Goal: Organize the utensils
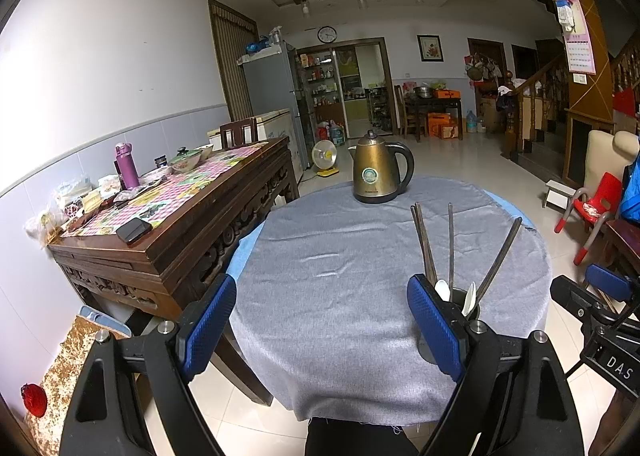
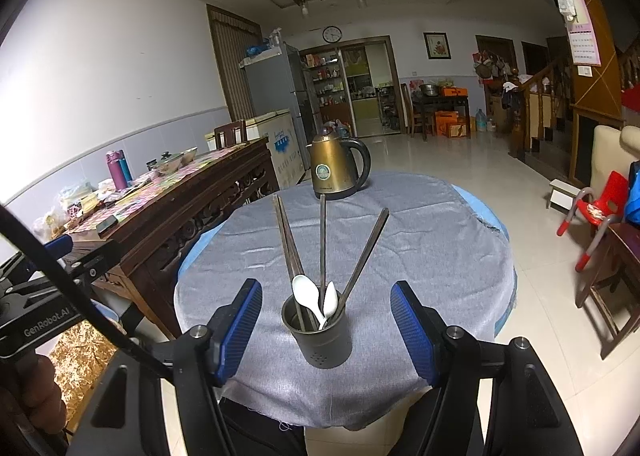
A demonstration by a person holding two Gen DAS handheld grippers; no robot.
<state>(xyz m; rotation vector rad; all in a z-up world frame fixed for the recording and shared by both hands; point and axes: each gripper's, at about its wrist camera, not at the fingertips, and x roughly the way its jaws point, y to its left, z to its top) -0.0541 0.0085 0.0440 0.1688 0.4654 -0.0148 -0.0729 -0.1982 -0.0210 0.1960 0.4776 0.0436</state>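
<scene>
Where grey cloth point(image 2: 420, 240) lies wrinkled, dark perforated metal holder point(image 2: 322, 340); slim chopsticks point(image 2: 322, 240).

Your right tool point(image 2: 326, 324) is wide open, with the dark cup point(image 2: 320, 340) sitting between its blue fingers point(image 2: 240, 320). Four chopsticks point(image 2: 322, 240) and two white spoons point(image 2: 308, 294) stand in it. A gold kettle point(image 2: 336, 164) sits far back on the gray tabletop point(image 2: 432, 248).

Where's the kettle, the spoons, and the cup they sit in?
kettle point(image 2: 335, 168), right wrist view, its gold body.
spoons point(image 2: 306, 290), right wrist view, the left spoon's bowl.
cup point(image 2: 326, 344), right wrist view, its front wall.
</scene>
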